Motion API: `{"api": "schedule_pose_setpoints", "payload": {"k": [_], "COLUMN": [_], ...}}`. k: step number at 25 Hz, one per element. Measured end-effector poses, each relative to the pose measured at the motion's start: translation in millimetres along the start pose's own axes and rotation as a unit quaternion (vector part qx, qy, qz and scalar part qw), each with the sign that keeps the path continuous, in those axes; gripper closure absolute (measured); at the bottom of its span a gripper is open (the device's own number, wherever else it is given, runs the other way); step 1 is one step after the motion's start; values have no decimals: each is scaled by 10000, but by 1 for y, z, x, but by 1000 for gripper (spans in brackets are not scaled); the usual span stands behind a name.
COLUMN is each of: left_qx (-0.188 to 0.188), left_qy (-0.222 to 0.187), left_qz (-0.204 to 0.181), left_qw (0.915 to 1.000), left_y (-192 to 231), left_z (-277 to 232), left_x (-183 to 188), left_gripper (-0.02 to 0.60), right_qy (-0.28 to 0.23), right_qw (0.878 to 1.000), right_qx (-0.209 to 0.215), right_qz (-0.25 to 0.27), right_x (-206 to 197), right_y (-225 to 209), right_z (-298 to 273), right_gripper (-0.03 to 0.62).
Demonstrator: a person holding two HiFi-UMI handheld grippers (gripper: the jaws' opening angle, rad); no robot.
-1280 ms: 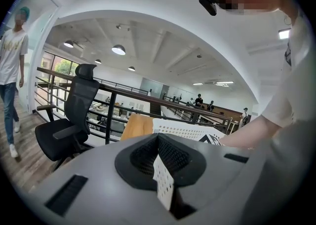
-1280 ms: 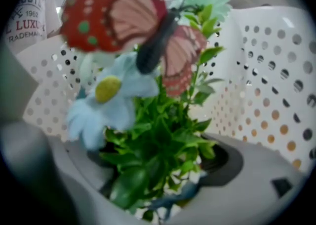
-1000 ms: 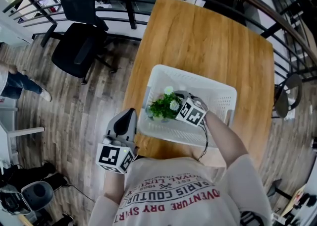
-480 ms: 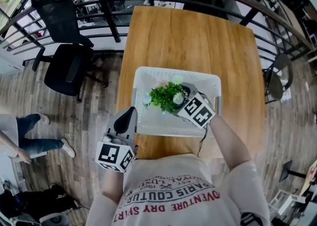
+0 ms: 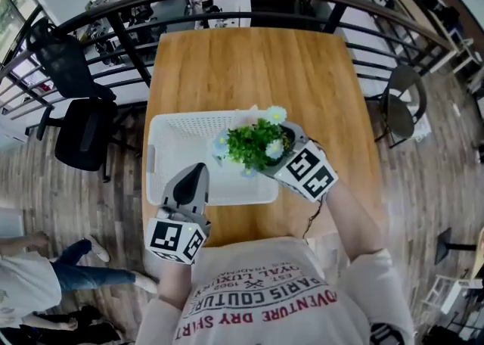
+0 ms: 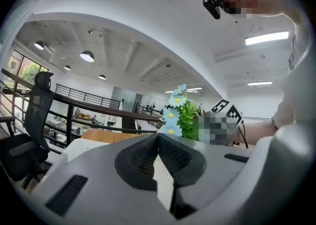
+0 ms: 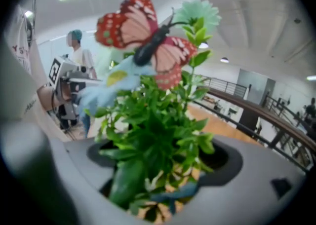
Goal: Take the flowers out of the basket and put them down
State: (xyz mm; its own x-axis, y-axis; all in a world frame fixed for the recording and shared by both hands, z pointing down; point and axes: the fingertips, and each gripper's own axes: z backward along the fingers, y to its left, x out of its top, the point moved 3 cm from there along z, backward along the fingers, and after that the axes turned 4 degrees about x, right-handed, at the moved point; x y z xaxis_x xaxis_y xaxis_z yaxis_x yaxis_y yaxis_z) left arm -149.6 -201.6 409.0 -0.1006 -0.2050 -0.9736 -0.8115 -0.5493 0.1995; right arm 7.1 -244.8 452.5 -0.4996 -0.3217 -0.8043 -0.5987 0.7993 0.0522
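Head view: the right tool [image 5: 281, 144] holds the flowers [image 5: 253, 143] over the basket's [image 5: 178, 156] right edge, above the surface [image 5: 249, 63]; setting them down remains.

Left gripper view: the left tool [image 6: 158, 139] is clenched and empty.

Right gripper view: the jaws grasp the stems.

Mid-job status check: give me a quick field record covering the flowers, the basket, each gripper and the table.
flowers: green bunch with a butterfly on top, gripped low on the stems
right gripper: shut on flowers, holding them over the basket's right end
left gripper: jaws together, holding nothing, at the basket's near side
basket: white mesh, on the table; its visible part holds nothing else
table: wooden, basket at its near left
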Motion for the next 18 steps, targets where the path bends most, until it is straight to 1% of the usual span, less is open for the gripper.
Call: {"api": "schedule_pose_setpoints", "payload": {"k": [2, 4, 8, 14, 16, 18], "left_qx": [-93, -149, -346, -537, -596, -648], "left_qy": [-17, -10, 42, 268, 371, 471], "left_qz": [-51, -34, 30, -51, 2, 103], "left_qw": [9999, 9999, 9994, 9982, 9975, 9967], "left_y": [-39, -75, -132, -193, -211, -223], "left_z": [-16, -29, -57, -88, -93, -95], "left_x": [-3, -10, -28, -58, -70, -83], "left_gripper": [558, 558, 558, 558, 558, 558], "right_qy": [-72, -50, 110, 645, 721, 682], "right_qw": [9999, 9996, 9989, 9942, 9930, 9929], "right_qx": [-147, -255, -333, -186, -141, -170], "right_qz": [-51, -110, -312, -842, -925, -956], "right_x": [-18, -44, -107, -207, -236, -261], "right_y": [-19, -38, -69, -90, -91, -90], "right_z": [38, 70, 104, 107, 102, 96], "right_gripper": [131, 131, 131, 131, 131, 131]}}
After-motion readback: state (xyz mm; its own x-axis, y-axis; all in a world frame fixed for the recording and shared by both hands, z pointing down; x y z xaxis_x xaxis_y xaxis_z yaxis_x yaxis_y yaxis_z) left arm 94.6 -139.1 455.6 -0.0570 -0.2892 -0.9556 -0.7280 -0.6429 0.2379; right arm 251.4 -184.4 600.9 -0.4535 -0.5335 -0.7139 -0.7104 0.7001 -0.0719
